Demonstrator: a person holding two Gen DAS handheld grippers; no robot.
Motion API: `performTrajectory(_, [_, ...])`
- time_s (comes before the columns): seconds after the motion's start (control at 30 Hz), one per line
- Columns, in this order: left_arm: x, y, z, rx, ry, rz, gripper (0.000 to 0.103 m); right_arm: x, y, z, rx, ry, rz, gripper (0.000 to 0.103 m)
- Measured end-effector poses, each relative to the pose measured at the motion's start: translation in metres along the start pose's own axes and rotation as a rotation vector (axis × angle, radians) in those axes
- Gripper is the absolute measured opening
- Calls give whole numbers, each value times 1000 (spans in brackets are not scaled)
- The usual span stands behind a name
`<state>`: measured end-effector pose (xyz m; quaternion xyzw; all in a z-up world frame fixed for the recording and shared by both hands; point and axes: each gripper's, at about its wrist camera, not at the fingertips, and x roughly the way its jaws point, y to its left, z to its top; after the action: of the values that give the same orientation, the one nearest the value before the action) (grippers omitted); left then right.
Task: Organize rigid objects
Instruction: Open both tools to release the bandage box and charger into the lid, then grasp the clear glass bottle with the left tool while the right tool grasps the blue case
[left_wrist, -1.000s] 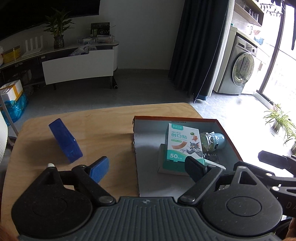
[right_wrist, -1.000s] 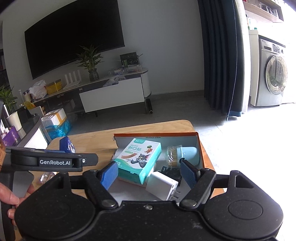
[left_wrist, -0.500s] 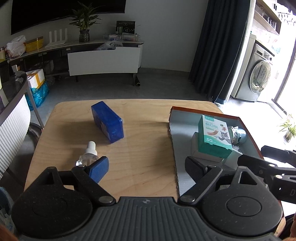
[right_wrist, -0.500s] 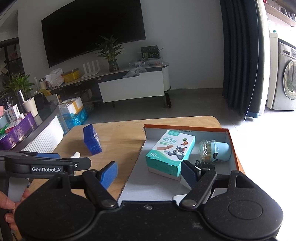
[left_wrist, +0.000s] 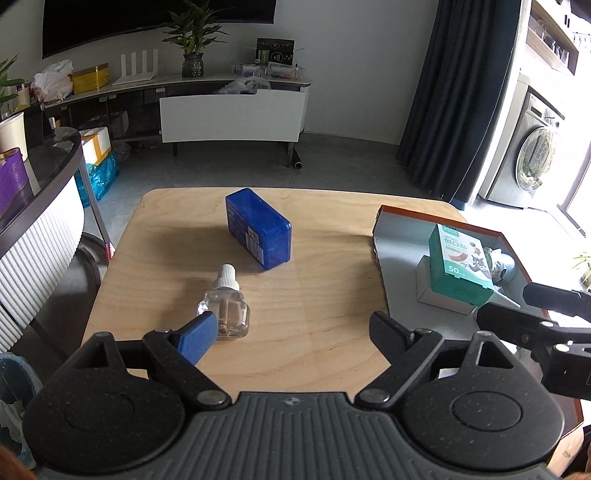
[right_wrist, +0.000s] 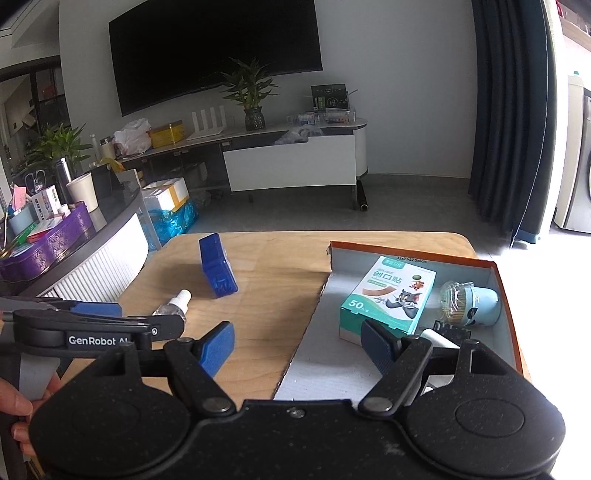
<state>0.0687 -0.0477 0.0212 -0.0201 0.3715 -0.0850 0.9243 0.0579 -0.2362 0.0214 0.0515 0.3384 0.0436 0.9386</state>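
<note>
Hovering released, your left hand-held gripper (left_wrist: 291, 332) faces the bottle (left_wrist: 225, 308) lying on the counter (left_wrist: 317, 347), likely next for the box (right_wrist: 496, 291); your right hand-held gripper (right_wrist: 297, 341) hangs released too.

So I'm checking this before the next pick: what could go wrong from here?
The clear bottle lies on its side, so it may roll away from the open left gripper. The blue box stands on edge and could tip if bumped. The tray is already crowded around the green box.
</note>
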Motion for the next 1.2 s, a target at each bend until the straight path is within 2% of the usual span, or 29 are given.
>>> performTrajectory(0.33, [9, 28, -12, -16, 17, 32, 92, 9, 14, -1, -27, 16, 27, 89])
performTrajectory(0.53, [33, 44, -17, -11, 26, 39, 92, 13, 12, -2, -22, 24, 24, 89])
performTrajectory(0.8, [69, 48, -16, 22, 27, 56, 91, 22, 11, -2, -24, 35, 22, 89])
performTrajectory(0.93, [75, 49, -16, 28, -1, 49, 78, 30, 10, 0, -22, 44, 21, 89])
performTrajectory(1.03, [74, 47, -15, 56, -30, 37, 49, 36, 13, 2, -25, 52, 32, 89])
performTrajectory(1.2, [64, 49, -16, 41, -25, 13, 49, 53, 23, 11, -40, 66, 68, 89])
